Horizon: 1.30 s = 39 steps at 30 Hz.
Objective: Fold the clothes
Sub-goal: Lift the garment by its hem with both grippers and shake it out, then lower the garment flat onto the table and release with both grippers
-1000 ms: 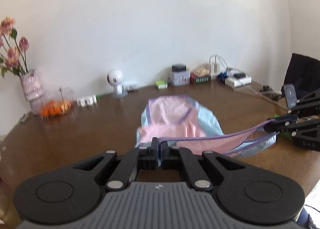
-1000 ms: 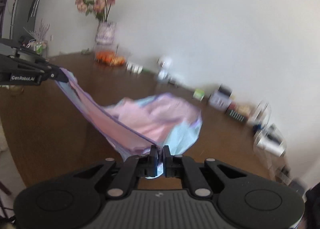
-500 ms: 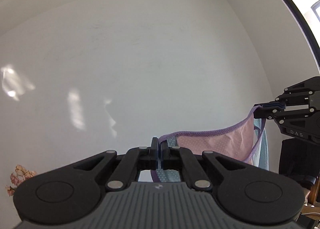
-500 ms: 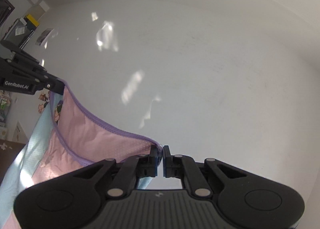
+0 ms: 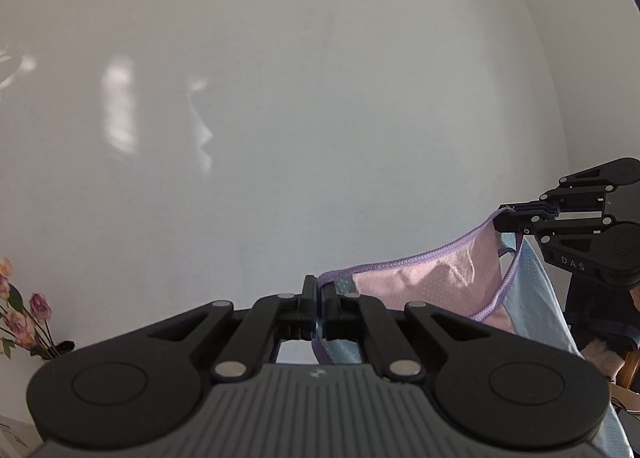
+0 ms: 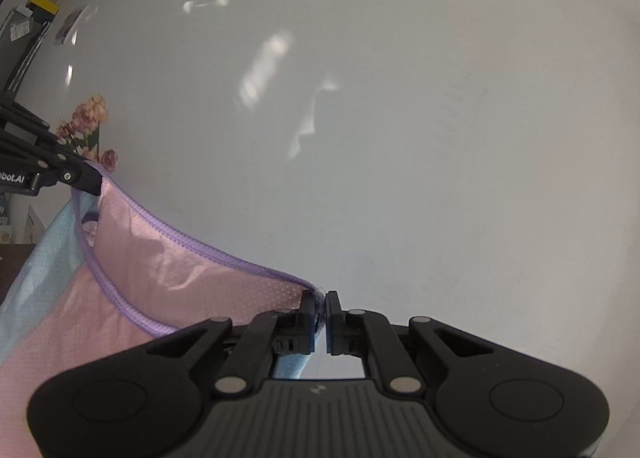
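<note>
A pink and light blue garment [image 5: 432, 282] with purple trim hangs in the air between my two grippers. My left gripper [image 5: 318, 290] is shut on one corner of its trimmed edge. My right gripper [image 6: 319, 304] is shut on the other corner. The right gripper also shows at the right of the left wrist view [image 5: 504, 219], and the left gripper at the left of the right wrist view [image 6: 94, 181]. The garment [image 6: 120, 278] sags between them and hangs down below. The table is out of sight.
Both cameras face a plain white wall [image 5: 320, 97]. Pink flowers [image 5: 24, 310] stand at the lower left; they also show in the right wrist view [image 6: 88, 121]. A dark chair [image 5: 596, 314] is at the right edge.
Both grippers have lifted the garment off the table and tilted up. Since half a second ago they have dipped slightly, so the flowers come into view.
</note>
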Available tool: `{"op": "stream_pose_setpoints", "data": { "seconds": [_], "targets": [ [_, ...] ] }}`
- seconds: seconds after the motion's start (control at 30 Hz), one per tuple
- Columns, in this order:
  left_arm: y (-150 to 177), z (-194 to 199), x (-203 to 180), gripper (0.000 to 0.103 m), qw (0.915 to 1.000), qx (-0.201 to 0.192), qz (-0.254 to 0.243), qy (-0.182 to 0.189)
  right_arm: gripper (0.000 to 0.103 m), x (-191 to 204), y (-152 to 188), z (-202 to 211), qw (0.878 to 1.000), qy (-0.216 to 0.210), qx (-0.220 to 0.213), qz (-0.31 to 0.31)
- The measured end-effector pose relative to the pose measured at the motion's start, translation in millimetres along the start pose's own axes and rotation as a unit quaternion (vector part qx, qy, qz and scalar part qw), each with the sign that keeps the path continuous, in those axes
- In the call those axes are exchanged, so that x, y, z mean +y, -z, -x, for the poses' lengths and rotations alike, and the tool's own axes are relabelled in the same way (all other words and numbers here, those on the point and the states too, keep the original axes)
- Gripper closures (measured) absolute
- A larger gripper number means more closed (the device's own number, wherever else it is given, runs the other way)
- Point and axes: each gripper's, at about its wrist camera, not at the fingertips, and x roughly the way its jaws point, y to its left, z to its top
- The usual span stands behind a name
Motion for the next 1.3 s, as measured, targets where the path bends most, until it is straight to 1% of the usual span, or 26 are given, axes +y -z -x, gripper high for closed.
{"op": "stream_pose_setpoints", "data": {
  "seconds": [0.07, 0.1, 0.17, 0.23, 0.27, 0.3, 0.37, 0.43, 0.5, 0.57, 0.63, 0.7, 0.77, 0.8, 0.87, 0.9, 0.97, 1.0, 1.03, 1.07, 1.1, 1.13, 1.17, 1.2, 1.23, 1.3],
  "targets": [
    [0, -31, 5, 0.101, 0.9999, -0.002, 0.004, -0.012, 0.099, -2, 4, -30, 1.000, 0.014, -0.005, -0.011],
    [-2, -38, 9, 0.101, 0.9997, -0.013, 0.003, -0.021, 0.099, -4, 2, -35, 0.999, 0.019, -0.021, -0.018],
    [-12, -27, 16, 0.101, 0.9979, -0.051, -0.007, -0.040, 0.099, -8, -4, -40, 0.997, 0.036, -0.055, -0.031],
    [-26, -11, 18, 0.101, 0.9952, -0.084, -0.014, -0.048, 0.099, -10, -13, -31, 0.994, 0.049, -0.090, -0.031],
    [-31, -3, 17, 0.101, 0.9937, -0.099, -0.019, -0.049, 0.099, -15, -23, -16, 0.992, 0.055, -0.109, -0.026],
    [-37, 5, 16, 0.101, 0.9920, -0.114, -0.023, -0.050, 0.099, -15, -26, -9, 0.992, 0.054, -0.115, -0.020],
    [-36, 19, 14, 0.101, 0.9907, -0.124, -0.030, -0.047, 0.099, -15, -33, 6, 0.990, 0.053, -0.127, -0.009],
    [-22, 30, 11, 0.101, 0.9915, -0.118, -0.034, -0.043, 0.099, -7, -21, 20, 0.992, 0.043, -0.116, 0.005],
    [12, 27, 6, 0.101, 0.9959, -0.082, -0.031, -0.024, 0.099, 4, 4, 29, 0.996, 0.026, -0.087, 0.014],
    [62, 21, -5, 0.101, 0.9994, -0.023, -0.027, -0.003, 0.099, 21, 45, 31, 0.999, -0.005, -0.043, 0.006],
    [135, 15, -20, 0.101, 0.9980, 0.054, -0.027, 0.021, 0.099, 47, 101, 31, 0.999, -0.038, 0.018, 0.012],
    [205, 15, -32, 0.101, 0.9920, 0.122, -0.006, 0.031, 0.101, 77, 164, 32, 0.994, -0.073, 0.086, 0.007],
    [268, 25, -42, 0.101, 0.9827, 0.176, 0.037, 0.045, 0.102, 103, 223, 41, 0.983, -0.106, 0.149, -0.014],
    [292, 32, -48, 0.101, 0.9782, 0.193, 0.055, 0.053, 0.102, 114, 252, 49, 0.976, -0.122, 0.178, -0.031],
    [324, 43, -53, 0.101, 0.9684, 0.228, 0.086, 0.055, 0.103, 126, 288, 64, 0.967, -0.139, 0.206, -0.051],
    [339, 49, -55, 0.101, 0.9626, 0.245, 0.102, 0.055, 0.103, 124, 296, 75, 0.963, -0.142, 0.216, -0.071],
    [352, 61, -57, 0.101, 0.9553, 0.266, 0.118, 0.053, 0.103, 120, 312, 96, 0.954, -0.146, 0.236, -0.110],
    [355, 70, -57, 0.094, 0.9515, 0.274, 0.126, 0.060, 0.102, 118, 314, 105, 0.950, -0.160, 0.237, -0.122],
    [357, 80, -56, 0.081, 0.9477, 0.282, 0.133, 0.068, 0.102, 116, 316, 114, 0.946, -0.174, 0.238, -0.134],
    [354, 88, -49, 0.071, 0.9432, 0.284, 0.153, 0.079, 0.100, 118, 311, 110, 0.944, -0.185, 0.238, -0.132],
    [351, 97, -40, 0.055, 0.9392, 0.277, 0.183, 0.089, 0.094, 119, 305, 107, 0.942, -0.196, 0.238, -0.130],
    [345, 103, -29, 0.050, 0.9366, 0.265, 0.209, 0.093, 0.091, 122, 302, 103, 0.942, -0.202, 0.236, -0.131],
    [339, 106, -18, 0.049, 0.9340, 0.252, 0.235, 0.096, 0.081, 124, 300, 101, 0.941, -0.207, 0.231, -0.135],
    [333, 106, -7, 0.045, 0.9324, 0.240, 0.255, 0.090, 0.074, 125, 299, 95, 0.941, -0.207, 0.227, -0.141],
    [328, 103, -1, 0.042, 0.9335, 0.230, 0.265, 0.074, 0.074, 128, 297, 86, 0.941, -0.206, 0.224, -0.148],
    [326, 84, 6, 0.041, 0.9408, 0.232, 0.246, 0.022, 0.074, 135, 295, 60, 0.941, -0.202, 0.221, -0.159]
  ]
}}
